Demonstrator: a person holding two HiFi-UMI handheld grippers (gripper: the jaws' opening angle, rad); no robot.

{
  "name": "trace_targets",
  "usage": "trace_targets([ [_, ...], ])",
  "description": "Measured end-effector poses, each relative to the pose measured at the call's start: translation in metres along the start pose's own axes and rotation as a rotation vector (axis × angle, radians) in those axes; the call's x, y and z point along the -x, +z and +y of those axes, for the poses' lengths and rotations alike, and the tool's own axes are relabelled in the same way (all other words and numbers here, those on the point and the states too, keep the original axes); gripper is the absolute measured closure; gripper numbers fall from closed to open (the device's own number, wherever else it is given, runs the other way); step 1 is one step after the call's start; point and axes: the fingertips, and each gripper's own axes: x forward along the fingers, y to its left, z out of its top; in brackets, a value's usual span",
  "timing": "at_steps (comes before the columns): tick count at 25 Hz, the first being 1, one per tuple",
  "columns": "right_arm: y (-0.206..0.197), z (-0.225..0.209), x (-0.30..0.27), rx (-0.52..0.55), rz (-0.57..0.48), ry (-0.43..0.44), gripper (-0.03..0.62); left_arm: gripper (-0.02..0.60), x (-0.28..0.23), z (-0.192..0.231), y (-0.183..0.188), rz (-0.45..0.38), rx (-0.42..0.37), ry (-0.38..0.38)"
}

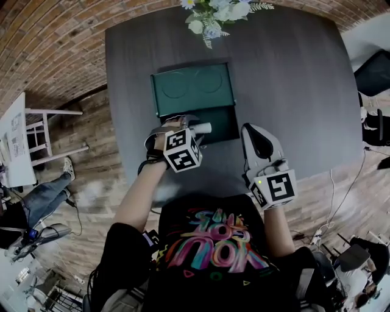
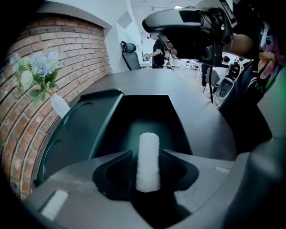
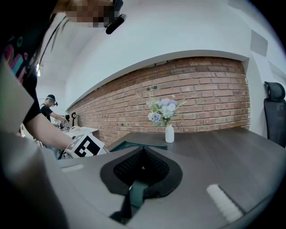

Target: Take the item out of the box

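Note:
A dark green box (image 1: 220,124) stands open on the dark table (image 1: 292,79), its lid (image 1: 192,88) lying flat behind it. My left gripper (image 1: 196,129) hovers over the box's near edge, shut on a white cylinder (image 1: 204,128). In the left gripper view the cylinder (image 2: 148,159) stands clamped between the jaws of the left gripper (image 2: 148,179), above the box's hollow inside (image 2: 147,118). My right gripper (image 1: 253,133) is to the right of the box, shut with nothing in it. In its own view the right gripper (image 3: 142,165) has its jaws together, and the box (image 3: 134,145) lies beyond.
A white vase of pale flowers (image 1: 213,15) stands at the table's far edge behind the lid, and the vase (image 3: 169,133) also shows in the right gripper view. A brick wall (image 3: 201,94) runs behind. A white stand (image 1: 36,131) and a seated person's legs (image 1: 42,195) are on the left floor.

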Motion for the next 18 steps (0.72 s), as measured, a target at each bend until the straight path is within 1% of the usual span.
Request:
trace_targets([
  [8,-0.0013,-0.003,0.004,0.004,0.004,-0.004,0.592,0.422,-0.0045,-0.0001,-0.0063,0.037,0.021,-0.02],
  [15,-0.0013,-0.0049,0.0082,0.003,0.005,-0.015,0.592,0.43,-0.0043,0.0004,-0.003,0.03,0.007,-0.001],
  [18,-0.0011,-0.0038,0.0074,0.002,0.003,-0.014,0.592,0.433,-0.004,0.0018,-0.004,0.028,0.024,0.008],
])
